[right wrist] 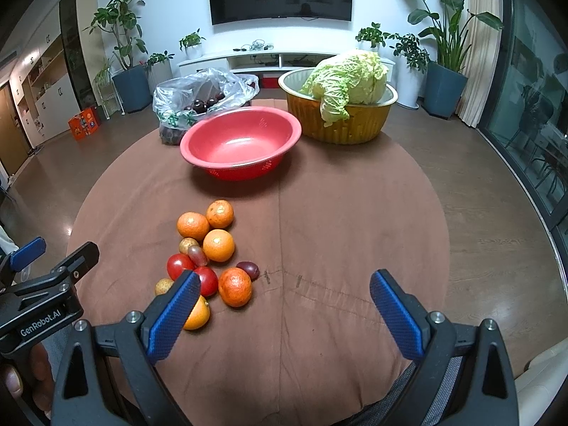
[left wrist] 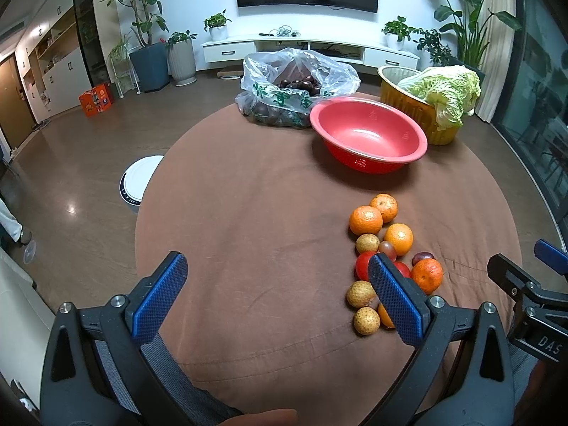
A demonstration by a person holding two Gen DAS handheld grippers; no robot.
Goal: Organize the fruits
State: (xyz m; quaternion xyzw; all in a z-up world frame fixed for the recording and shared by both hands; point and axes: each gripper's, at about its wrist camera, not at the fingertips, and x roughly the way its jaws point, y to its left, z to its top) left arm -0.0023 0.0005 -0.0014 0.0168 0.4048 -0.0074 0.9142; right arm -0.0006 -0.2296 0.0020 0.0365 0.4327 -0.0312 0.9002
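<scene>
A pile of loose fruit lies on the brown round table: several oranges (left wrist: 365,219) (right wrist: 218,245), red tomatoes (right wrist: 180,265), small tan round fruits (left wrist: 360,294) and a dark plum (right wrist: 247,269). An empty red bowl (left wrist: 369,134) (right wrist: 241,141) stands beyond the pile. My left gripper (left wrist: 277,266) is open and empty, held above the table left of the pile. My right gripper (right wrist: 285,284) is open and empty, just right of the pile. Each gripper shows at the edge of the other's view.
A clear plastic bag of dark fruit (left wrist: 294,85) (right wrist: 202,99) sits at the table's far side. A yellow basin (right wrist: 337,124) holds a cabbage (left wrist: 447,88) (right wrist: 351,78). A white robot vacuum (left wrist: 138,181) is on the floor left of the table (left wrist: 230,213).
</scene>
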